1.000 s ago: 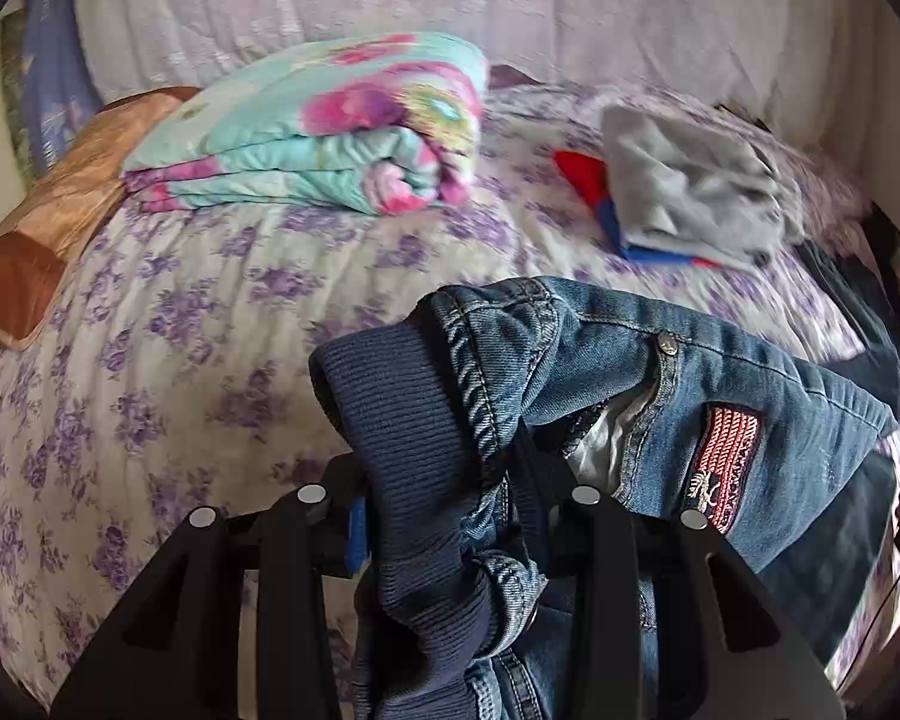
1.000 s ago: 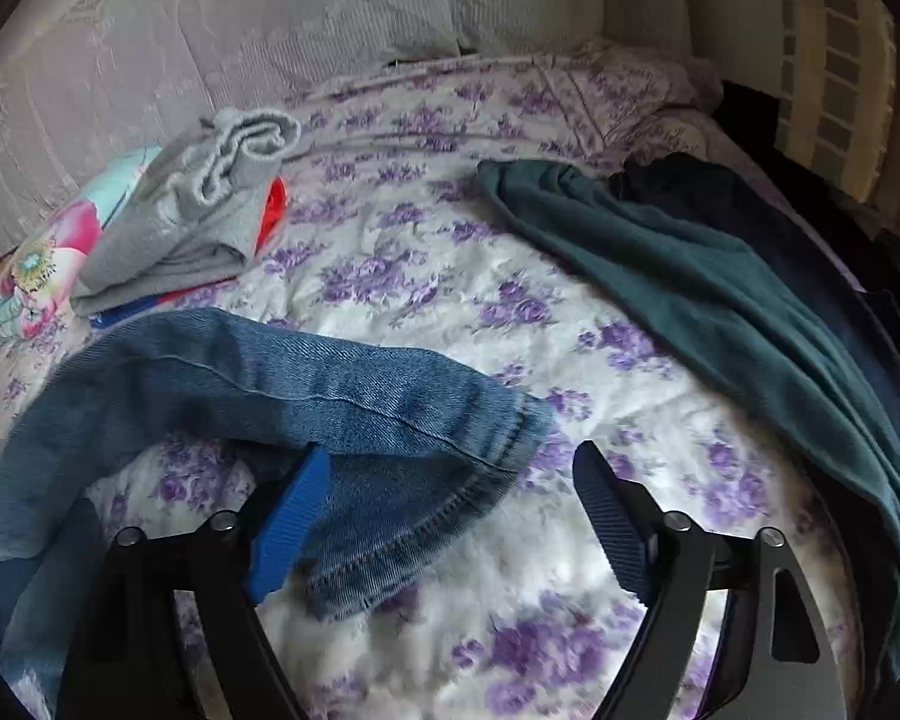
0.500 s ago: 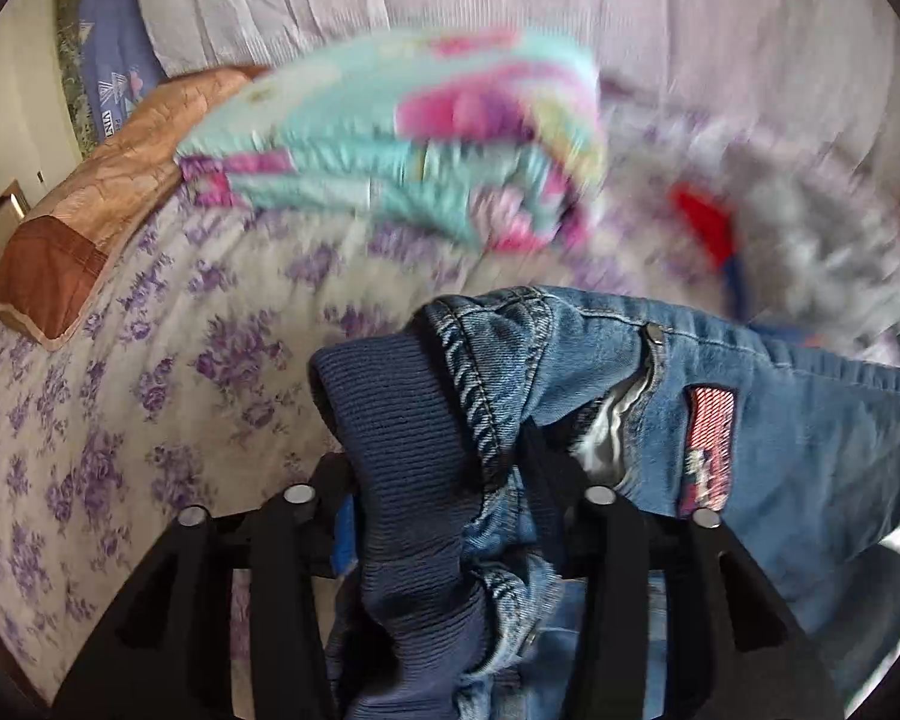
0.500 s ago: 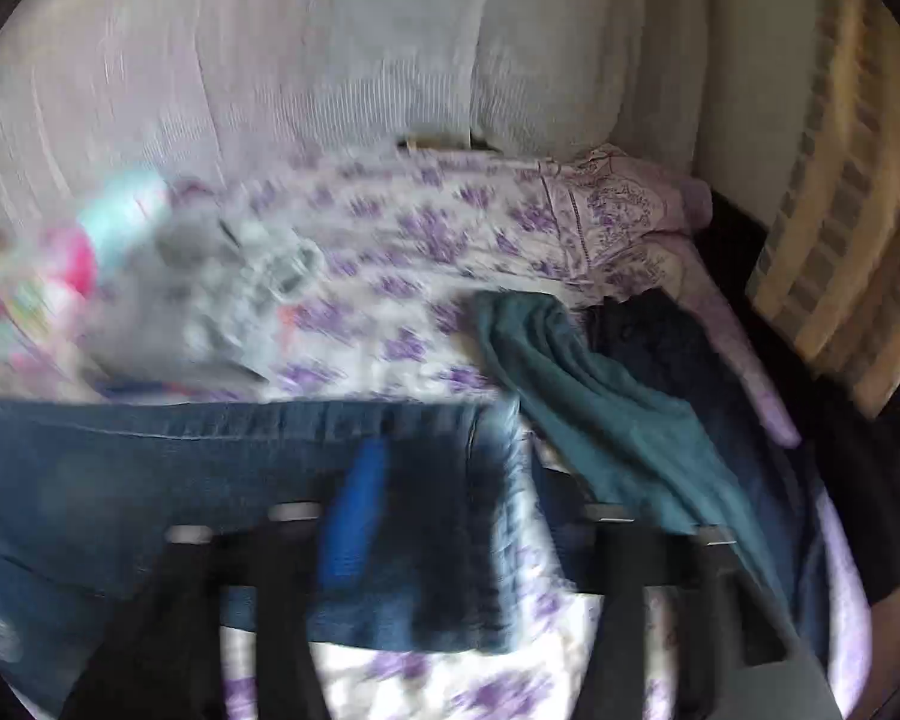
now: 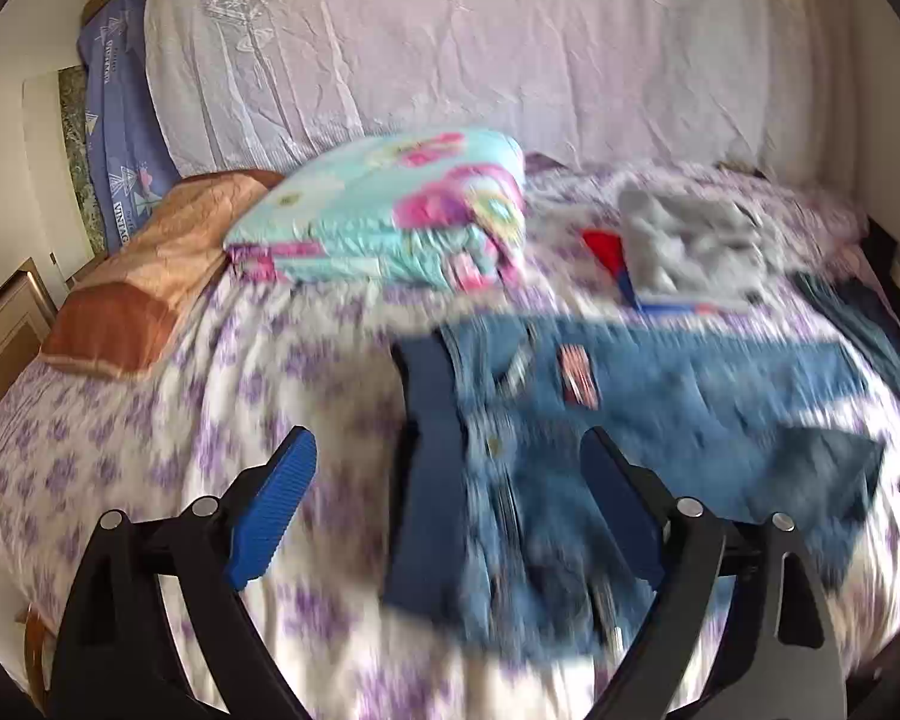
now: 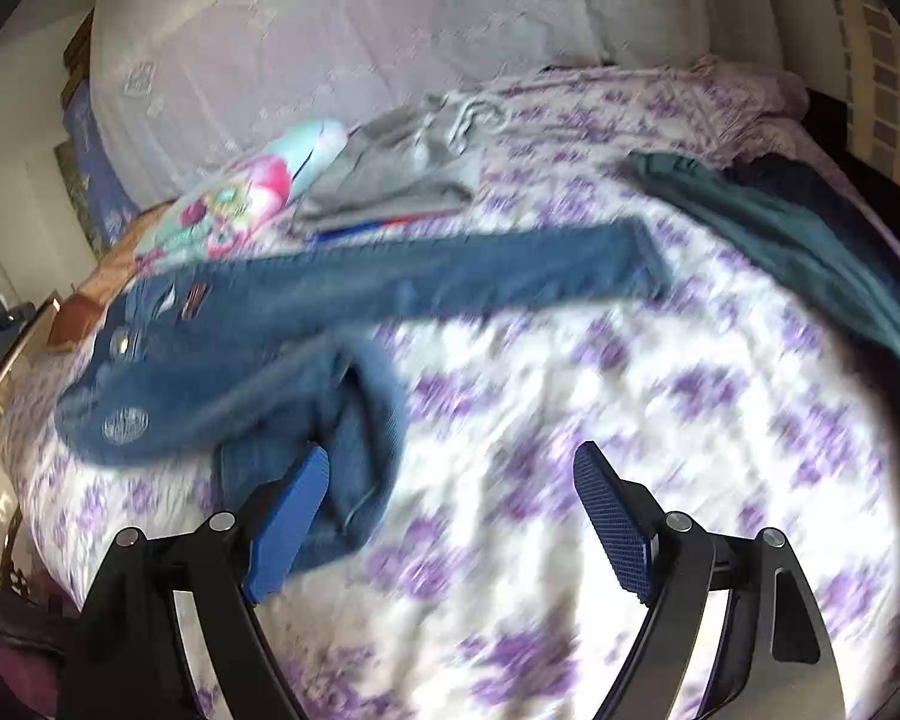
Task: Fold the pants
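Note:
The blue jeans point(image 5: 660, 414) lie on the purple-flowered bedsheet point(image 5: 168, 438), waistband with its dark ribbed band toward my left gripper, one leg stretched to the right. In the right wrist view the jeans point(image 6: 390, 282) lie across the bed; the second leg curls back near my left finger. My left gripper point(image 5: 450, 474) is open, waistband between its spread fingers, not gripped. My right gripper point(image 6: 450, 480) is open and empty over the sheet, just right of the curled leg. Both views are motion-blurred.
A folded floral quilt point(image 5: 402, 222) and a grey garment on red and blue clothes point(image 5: 684, 252) lie at the back. An orange pillow point(image 5: 144, 282) is at the left. Dark green and navy clothes point(image 6: 810, 252) lie along the right edge. White covered headboard behind.
Both grippers have opened and let go of the jeans, which dropped flat onto the bed. Both grippers have pulled back and up from the cloth.

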`<act>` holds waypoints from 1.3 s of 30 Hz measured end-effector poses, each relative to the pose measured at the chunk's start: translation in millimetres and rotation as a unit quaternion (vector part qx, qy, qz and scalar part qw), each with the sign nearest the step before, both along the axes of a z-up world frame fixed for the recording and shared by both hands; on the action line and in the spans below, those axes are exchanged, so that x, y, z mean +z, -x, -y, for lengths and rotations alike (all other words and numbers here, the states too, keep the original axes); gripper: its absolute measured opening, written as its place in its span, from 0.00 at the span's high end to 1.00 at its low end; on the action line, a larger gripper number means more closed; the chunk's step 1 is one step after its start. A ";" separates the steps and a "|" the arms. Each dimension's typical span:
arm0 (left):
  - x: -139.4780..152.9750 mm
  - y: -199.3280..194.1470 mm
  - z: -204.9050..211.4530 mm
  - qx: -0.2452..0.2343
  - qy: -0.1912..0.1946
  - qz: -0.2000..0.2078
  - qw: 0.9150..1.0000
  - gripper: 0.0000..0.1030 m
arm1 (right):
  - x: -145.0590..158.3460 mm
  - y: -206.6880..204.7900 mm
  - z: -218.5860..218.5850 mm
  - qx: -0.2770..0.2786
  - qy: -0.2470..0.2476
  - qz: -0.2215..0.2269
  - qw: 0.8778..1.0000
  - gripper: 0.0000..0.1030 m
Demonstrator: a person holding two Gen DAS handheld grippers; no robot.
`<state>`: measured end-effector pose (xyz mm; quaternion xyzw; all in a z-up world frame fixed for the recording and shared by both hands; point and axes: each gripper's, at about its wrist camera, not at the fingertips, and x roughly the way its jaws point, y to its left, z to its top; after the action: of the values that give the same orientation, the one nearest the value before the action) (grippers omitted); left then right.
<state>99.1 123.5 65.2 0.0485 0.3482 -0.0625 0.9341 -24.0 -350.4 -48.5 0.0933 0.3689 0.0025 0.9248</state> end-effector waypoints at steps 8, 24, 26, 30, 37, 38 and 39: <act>-82.5 28.1 -1.8 0.018 0.049 -0.094 0.994 0.16 | -35.9 -35.8 -46.4 0.018 0.012 -0.042 0.999 0.51; -115.3 1.0 4.8 0.019 0.125 -0.162 0.979 0.55 | 64.0 62.0 -92.7 0.003 0.531 0.072 0.844 0.70; -121.9 2.9 -1.0 0.019 0.125 -0.172 0.977 0.52 | 26.7 63.5 -79.0 0.022 0.548 0.008 0.836 0.25; -127.0 13.7 -7.6 0.022 0.113 -0.167 0.979 0.38 | -2.7 72.2 -19.9 -0.030 0.455 -0.064 0.888 0.20; -132.1 3.0 -3.9 0.035 0.114 -0.156 0.981 0.28 | 3.0 77.6 64.1 -0.141 0.148 -0.064 0.977 0.09; -134.1 1.3 -4.6 0.037 0.120 -0.154 0.980 0.34 | -5.6 75.4 68.1 -0.157 0.133 -0.069 0.976 0.09; -135.6 1.1 -6.8 0.034 0.141 -0.153 0.978 0.45 | -14.5 71.8 71.0 -0.179 0.114 -0.080 0.974 0.11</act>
<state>98.1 130.3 -70.4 -0.1054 0.4760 -0.0860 0.8689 -95.7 -421.4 -63.0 0.0520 0.4167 -0.2126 0.8823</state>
